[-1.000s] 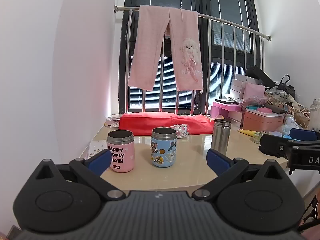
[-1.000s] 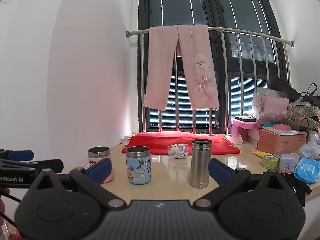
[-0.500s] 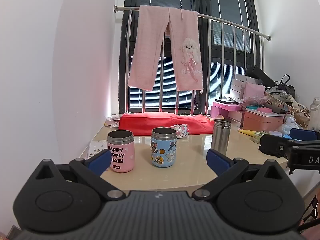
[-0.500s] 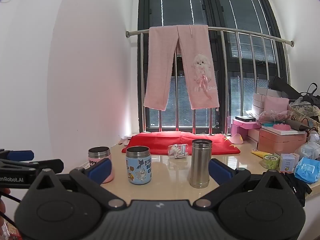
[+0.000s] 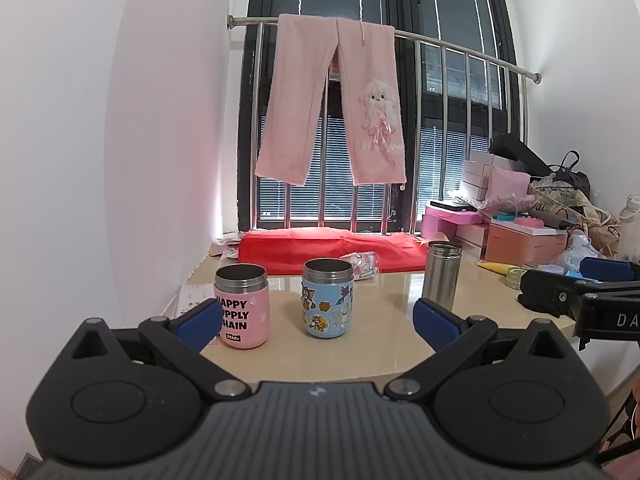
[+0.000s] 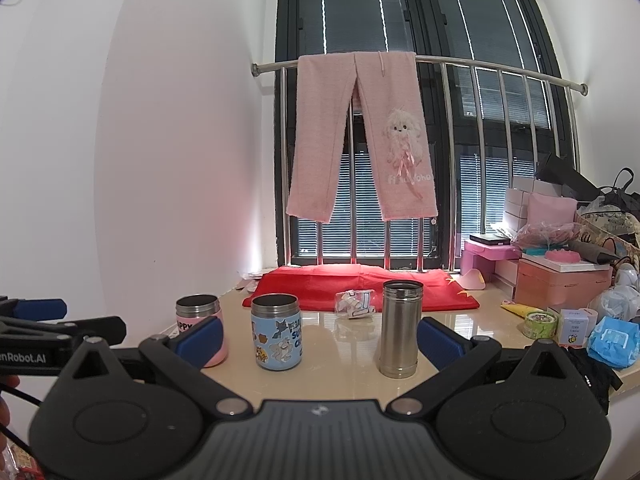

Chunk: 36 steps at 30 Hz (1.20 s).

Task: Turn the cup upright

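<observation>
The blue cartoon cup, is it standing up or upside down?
Standing up. The blue cartoon cup rests on its base on the table, its open metal rim faces up, and its stickers read right way up.

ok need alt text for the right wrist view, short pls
Three cups stand upright, mouths up, in a row on a beige table: a pink cup, a blue cartoon cup and a taller steel cup. The open right tool fills the foreground holding nothing, and pink trousers hang on a window rail behind.

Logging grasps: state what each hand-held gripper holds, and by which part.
Nothing is held. The left hand-held gripper and right hand-held gripper are both open, short of the cups.
</observation>
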### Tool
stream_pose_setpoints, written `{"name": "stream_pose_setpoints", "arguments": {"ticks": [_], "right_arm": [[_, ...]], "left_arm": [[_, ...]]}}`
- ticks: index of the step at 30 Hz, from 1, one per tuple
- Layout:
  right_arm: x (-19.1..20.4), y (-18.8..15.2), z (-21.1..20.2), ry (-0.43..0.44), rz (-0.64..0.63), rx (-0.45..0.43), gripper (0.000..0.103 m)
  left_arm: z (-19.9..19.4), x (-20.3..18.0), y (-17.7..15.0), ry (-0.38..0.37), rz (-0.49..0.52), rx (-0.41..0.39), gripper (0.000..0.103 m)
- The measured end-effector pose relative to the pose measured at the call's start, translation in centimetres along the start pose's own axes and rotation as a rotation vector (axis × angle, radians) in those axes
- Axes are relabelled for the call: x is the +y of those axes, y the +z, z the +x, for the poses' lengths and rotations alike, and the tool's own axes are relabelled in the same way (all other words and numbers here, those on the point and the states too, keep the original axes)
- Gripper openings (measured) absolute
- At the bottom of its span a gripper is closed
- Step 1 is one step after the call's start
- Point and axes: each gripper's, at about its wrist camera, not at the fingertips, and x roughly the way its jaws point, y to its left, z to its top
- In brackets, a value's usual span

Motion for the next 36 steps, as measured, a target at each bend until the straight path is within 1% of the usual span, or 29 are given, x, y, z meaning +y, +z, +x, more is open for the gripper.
{"name": "stream_pose_setpoints", "arguments": {"ticks": [36], "right_arm": [[0.09,0.10,-0.24,-0.001,-0.001,-0.001,0.103]], "left_arm": [[-0.23,0.10,0.29,0.000,0.005,-0.018,0.103]]}}
